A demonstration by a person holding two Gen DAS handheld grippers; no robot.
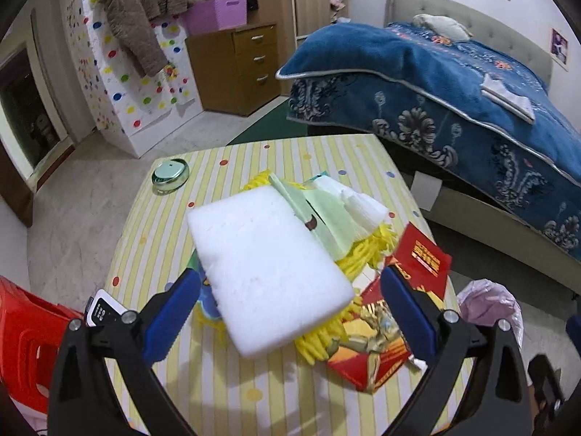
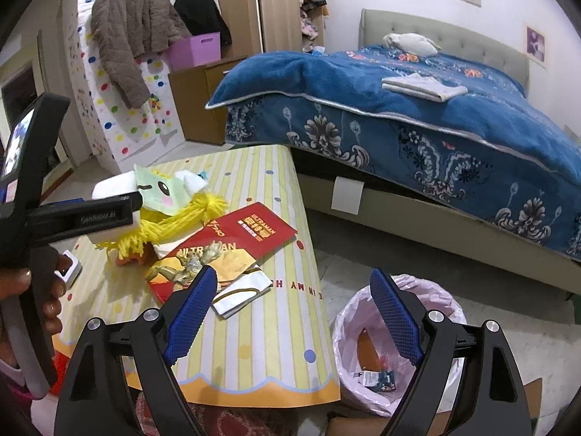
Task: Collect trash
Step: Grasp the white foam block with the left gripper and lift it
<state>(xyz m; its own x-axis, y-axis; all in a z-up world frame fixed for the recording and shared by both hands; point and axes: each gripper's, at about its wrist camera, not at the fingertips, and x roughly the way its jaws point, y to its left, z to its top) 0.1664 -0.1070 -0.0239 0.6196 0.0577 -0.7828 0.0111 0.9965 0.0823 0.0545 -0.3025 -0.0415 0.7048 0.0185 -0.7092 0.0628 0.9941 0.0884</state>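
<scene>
Left gripper (image 1: pixel 290 312) wide open, holds nothing. White foam block (image 1: pixel 268 272) lies right between its fingers, on yellow doll (image 1: pixel 366 250), long side pointing far-left. Right gripper (image 2: pixel 294 312) wide open, empty, nearer pink-lined trash bin (image 2: pixel 395 345) at right.

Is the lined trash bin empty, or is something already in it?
Not empty: small printed scraps lie at the bottom of the pink-lined bin.

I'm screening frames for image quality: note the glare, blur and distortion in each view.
Left wrist view: the white foam block is nearly blown out, its surface detail lost; the table edges bow with fisheye curvature; corners go black.
Right wrist view: even indoor light, no strong glare; the bed curves; the left gripper close at the frame's left looks soft; the bin interior is dim.
</scene>
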